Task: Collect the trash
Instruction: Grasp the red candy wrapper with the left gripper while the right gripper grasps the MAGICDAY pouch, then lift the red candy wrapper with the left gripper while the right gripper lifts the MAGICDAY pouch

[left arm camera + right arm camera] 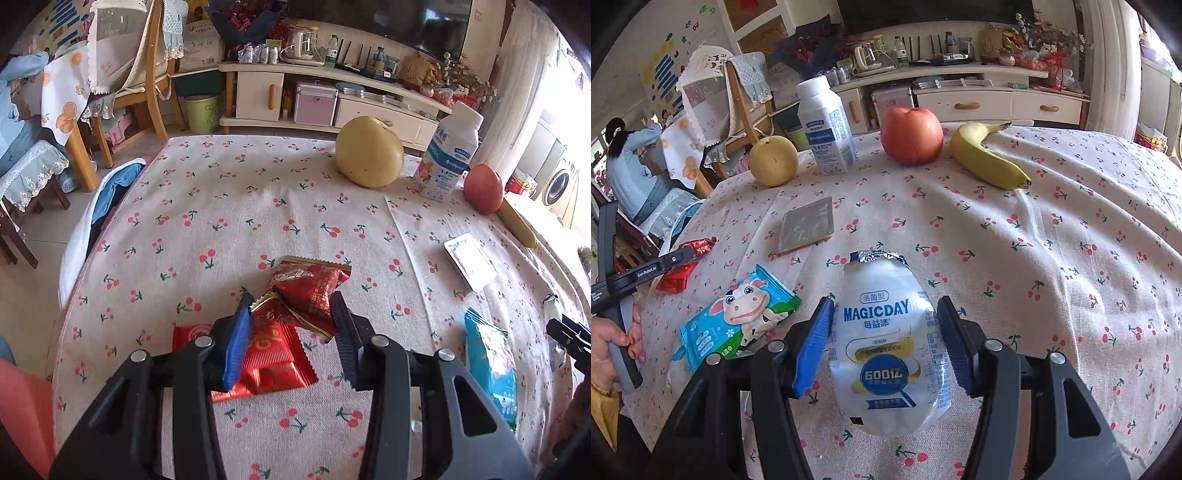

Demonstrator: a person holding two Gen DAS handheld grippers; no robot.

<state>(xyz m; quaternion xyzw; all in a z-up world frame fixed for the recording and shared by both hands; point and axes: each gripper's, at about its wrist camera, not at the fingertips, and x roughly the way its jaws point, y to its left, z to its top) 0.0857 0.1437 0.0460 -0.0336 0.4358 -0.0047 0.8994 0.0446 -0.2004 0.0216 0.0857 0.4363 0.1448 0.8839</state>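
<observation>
My left gripper [291, 299] is shut on a puffy red snack wrapper [306, 288], pinched at its sides just above the cherry-print tablecloth [221, 206]. A flat red wrapper [273, 354] lies under the fingers. My right gripper [886, 306] is shut on a white MAGICDAY drink bottle [886, 347] with a foil lid, its pads against both sides. In the right wrist view the left gripper [670, 260] sits at the far left, over the red wrappers [674, 278]. A blue cow-print packet [738, 317] lies between the two grippers.
A foil-topped flat packet [807, 225] lies mid-table. At the far edge stand a pear [774, 160], a milk carton [827, 125], an apple [911, 134] and a banana [986, 158]. Chairs and a person are left of the table; a low cabinet is behind.
</observation>
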